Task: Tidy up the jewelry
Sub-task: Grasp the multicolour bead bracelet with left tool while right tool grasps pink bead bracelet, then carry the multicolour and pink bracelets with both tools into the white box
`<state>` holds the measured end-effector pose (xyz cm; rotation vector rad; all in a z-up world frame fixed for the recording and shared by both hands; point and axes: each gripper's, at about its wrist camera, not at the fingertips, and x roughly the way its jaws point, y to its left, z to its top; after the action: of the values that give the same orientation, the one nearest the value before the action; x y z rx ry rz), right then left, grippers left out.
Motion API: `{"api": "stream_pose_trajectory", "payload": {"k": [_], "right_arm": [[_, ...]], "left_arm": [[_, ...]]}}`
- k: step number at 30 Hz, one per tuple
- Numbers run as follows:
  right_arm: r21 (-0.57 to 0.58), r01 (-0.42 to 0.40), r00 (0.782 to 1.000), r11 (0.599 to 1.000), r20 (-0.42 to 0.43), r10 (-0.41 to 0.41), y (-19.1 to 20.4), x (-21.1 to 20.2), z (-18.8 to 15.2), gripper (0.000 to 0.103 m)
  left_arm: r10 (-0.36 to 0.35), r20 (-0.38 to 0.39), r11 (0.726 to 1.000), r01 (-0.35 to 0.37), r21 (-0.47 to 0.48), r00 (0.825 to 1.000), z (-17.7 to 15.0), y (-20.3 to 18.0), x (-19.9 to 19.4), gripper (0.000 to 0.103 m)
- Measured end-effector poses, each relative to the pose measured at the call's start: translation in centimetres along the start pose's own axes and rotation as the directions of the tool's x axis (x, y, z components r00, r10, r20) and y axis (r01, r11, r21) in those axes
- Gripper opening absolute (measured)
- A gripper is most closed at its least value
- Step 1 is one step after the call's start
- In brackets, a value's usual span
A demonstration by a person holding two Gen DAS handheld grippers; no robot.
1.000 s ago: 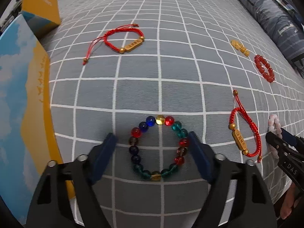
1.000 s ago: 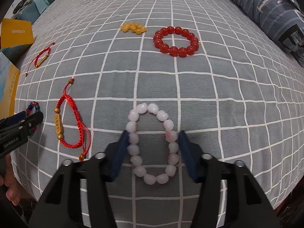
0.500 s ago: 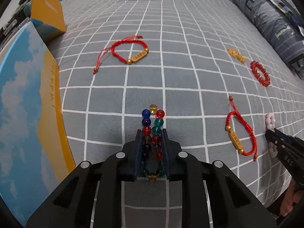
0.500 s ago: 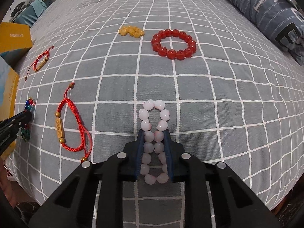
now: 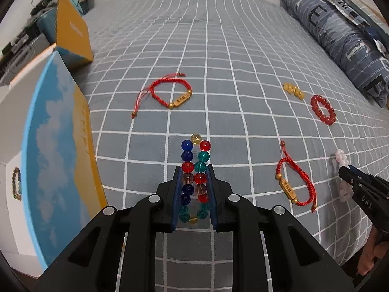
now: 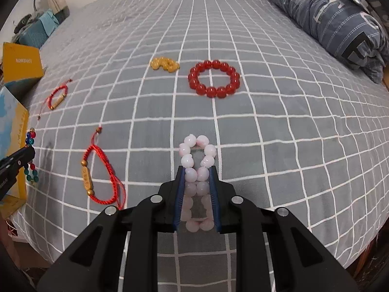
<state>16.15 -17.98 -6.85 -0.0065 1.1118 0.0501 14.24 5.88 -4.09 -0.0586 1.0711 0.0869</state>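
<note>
Left gripper (image 5: 193, 170): blue-padded fingers (image 5: 177, 194) pressed in on the multicoloured glass-bead bracelet (image 5: 194, 168), squeezing it into a narrow double row of red, blue, teal, clear and amber beads. Its far end sticks out past the fingertips. Whether the bracelet touches the bed or is lifted: cannot tell.

Right gripper (image 6: 196, 170): fingers (image 6: 180, 192) likewise closed on the pale pink round-bead bracelet (image 6: 197, 160), flattened to a long loop, with the far end projecting forward of the tips. Contact with the bed: cannot tell.

Surface: bed with a grey sheet gridded in white lines (image 6: 291, 126).

Loose items on the sheet:
- Red braided cord bracelet with a gold bar charm (image 5: 291, 182), lying between the two grippers, apart from both.
- Second red cord bracelet with gold bar (image 5: 170, 95), farther up the bed ahead of the left gripper.
- Ring of large dark-red round beads (image 6: 214, 77), well ahead of the right gripper.
- Small heap of amber-yellow beads (image 6: 165, 64), just left of the red ring, not touching it.

Left edge of bed: open box with a blue sky-and-cloud and yellow printed lid (image 5: 56, 146); a beaded bracelet shows on its white side. Behind it, a yellow carton (image 5: 73, 34). Right edge: rolled blue-grey striped quilt (image 6: 328, 17).
</note>
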Motion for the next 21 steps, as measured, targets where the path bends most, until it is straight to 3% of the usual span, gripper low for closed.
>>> {"api": "stream_pose_trajectory", "payload": {"k": [14, 19, 20, 21], "right_arm": [[0.024, 0.001, 0.991, 1.0, 0.133, -0.004, 0.8, -2.8, 1.2, 0.019], [0.015, 0.012, 0.983, 1.0, 0.18, -0.014, 1.6, -3.8, 1.3, 0.019], [0.018, 0.015, 0.981, 1.0, 0.196, -0.018, 1.7, -4.1, 1.3, 0.019], [0.017, 0.016, 0.978, 1.0, 0.206, -0.019, 1.7, -4.3, 1.4, 0.019]], "left_arm": [[-0.011, 0.102, 1.0, 0.01, 0.012, 0.995, 0.2, 0.0, -2.6, 0.019], [-0.018, 0.187, 1.0, 0.015, 0.018, 0.982, 0.2, 0.0, -4.3, 0.019], [-0.02, 0.195, 1.0, 0.017, 0.016, 0.981, 0.2, 0.0, -4.5, 0.01], [-0.019, 0.209, 1.0, 0.017, 0.011, 0.978, 0.3, 0.2, -4.8, 0.009]]}}
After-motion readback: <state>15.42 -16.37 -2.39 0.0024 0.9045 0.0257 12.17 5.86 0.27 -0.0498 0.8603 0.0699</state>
